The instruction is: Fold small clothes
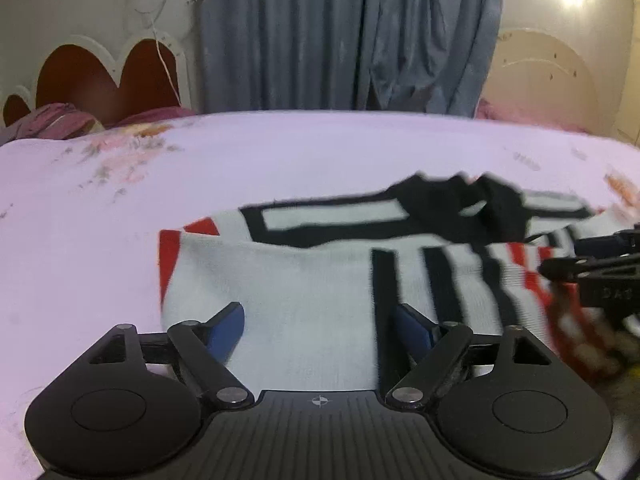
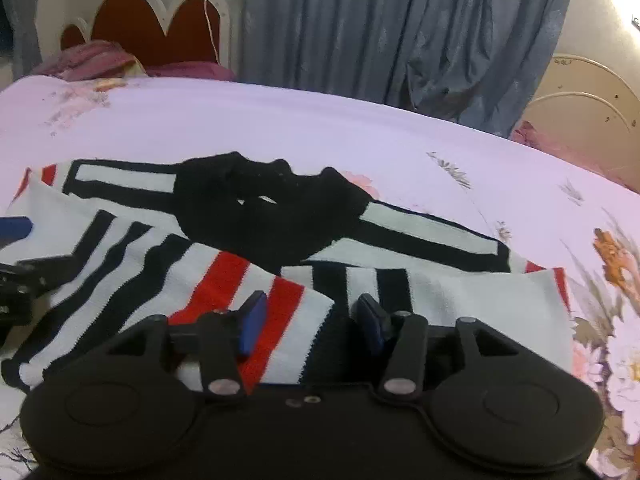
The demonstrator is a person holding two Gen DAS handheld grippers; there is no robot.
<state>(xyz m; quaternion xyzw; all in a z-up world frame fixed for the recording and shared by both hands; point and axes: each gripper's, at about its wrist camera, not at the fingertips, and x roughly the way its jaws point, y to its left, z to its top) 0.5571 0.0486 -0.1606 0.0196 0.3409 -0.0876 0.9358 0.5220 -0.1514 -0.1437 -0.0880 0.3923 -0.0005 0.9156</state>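
Knitted cloth on the striped garment (image 2: 224,276), fine ribbed, matt, with soft black collar. Smooth printed cotton-like bedsheet (image 1: 280,152), matt, floral. Matt black plastic on the left gripper (image 1: 318,326) and right gripper (image 2: 310,316), ribbed on the body, with blue rubber-looking finger pads (image 2: 253,322) and shiny metal pins. Heavy woven curtain (image 1: 344,32), dull. Glossy painted headboard (image 2: 160,20).

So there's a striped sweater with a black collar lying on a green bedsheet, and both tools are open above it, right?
Nearly. The bedsheet is not green: it is pale pink-lilac with a flower print, as the right wrist view shows. The rest holds: the striped sweater with its black collar lies on it, and the left tool and right tool are both open above it.
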